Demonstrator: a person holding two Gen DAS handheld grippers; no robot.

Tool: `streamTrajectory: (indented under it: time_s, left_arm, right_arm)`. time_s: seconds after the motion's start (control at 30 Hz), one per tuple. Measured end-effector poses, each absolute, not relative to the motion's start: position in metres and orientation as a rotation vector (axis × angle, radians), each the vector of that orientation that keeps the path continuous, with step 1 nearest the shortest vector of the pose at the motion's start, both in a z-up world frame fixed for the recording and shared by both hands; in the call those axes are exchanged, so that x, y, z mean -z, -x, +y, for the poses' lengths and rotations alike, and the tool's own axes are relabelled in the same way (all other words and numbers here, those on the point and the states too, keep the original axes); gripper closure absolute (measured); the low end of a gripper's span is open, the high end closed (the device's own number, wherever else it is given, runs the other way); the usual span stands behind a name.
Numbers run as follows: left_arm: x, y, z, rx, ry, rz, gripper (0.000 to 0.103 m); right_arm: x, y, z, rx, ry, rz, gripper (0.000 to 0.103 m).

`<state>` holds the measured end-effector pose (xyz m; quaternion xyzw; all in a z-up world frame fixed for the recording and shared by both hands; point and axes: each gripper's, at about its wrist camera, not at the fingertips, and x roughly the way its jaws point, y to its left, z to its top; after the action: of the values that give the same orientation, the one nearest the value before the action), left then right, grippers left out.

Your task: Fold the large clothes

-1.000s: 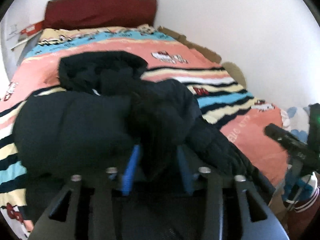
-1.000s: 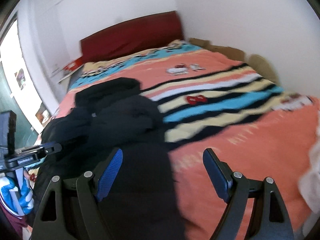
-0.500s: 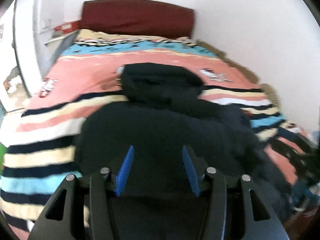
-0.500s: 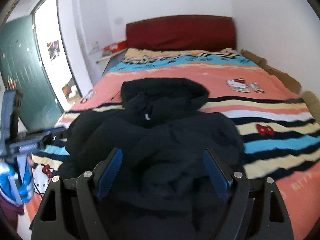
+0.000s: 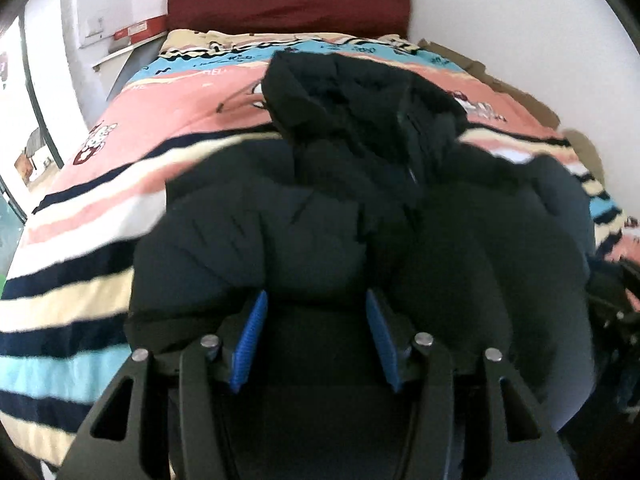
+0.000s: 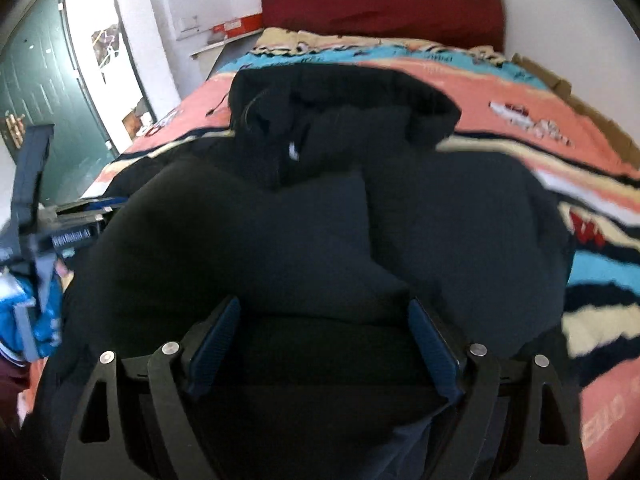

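Note:
A black puffy hooded jacket (image 5: 320, 220) lies crumpled on the bed, its hood (image 5: 340, 92) toward the headboard. My left gripper (image 5: 316, 300) hangs low over the jacket's near part. Its blue pads (image 5: 250, 340) stand apart, with dark fabric showing in the gap and nothing pinched. In the right wrist view the same jacket (image 6: 320, 232) fills the middle, hood (image 6: 340, 100) at the top. My right gripper (image 6: 324, 308) is wide open just above the jacket's near edge. The left gripper's body (image 6: 72, 236) shows blurred at the left.
The bed carries a striped pink, blue, cream and black blanket (image 5: 80, 240). A dark red headboard (image 5: 288, 0) stands against the far wall. White wall and cardboard (image 5: 520, 88) run along the right side. A green door (image 6: 48, 100) and a shelf with a red box (image 5: 136, 32) are on the left.
Both grippers have swung to face the headboard and come down closer over the jacket, which now fills more of each view. Their jaws look about as wide as before.

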<state>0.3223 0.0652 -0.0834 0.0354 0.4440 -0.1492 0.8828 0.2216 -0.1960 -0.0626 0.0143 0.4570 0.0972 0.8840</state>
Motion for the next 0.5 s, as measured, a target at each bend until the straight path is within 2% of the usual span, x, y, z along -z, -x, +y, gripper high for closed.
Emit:
streamTrajectory:
  time_s: [0.23,0.5]
  left_arm:
    - [0.067,-0.314,0.067,0.258,-0.073,0.924,0.054]
    - [0.049,-0.298,0.052,0.205,-0.099,0.858,0.054]
  right_arm:
    - [0.055,-0.206,-0.187,-0.206,0.076,0.980,0.019]
    - [0.020,-0.208,-0.193,-0.197,0.062,0.868,0.018]
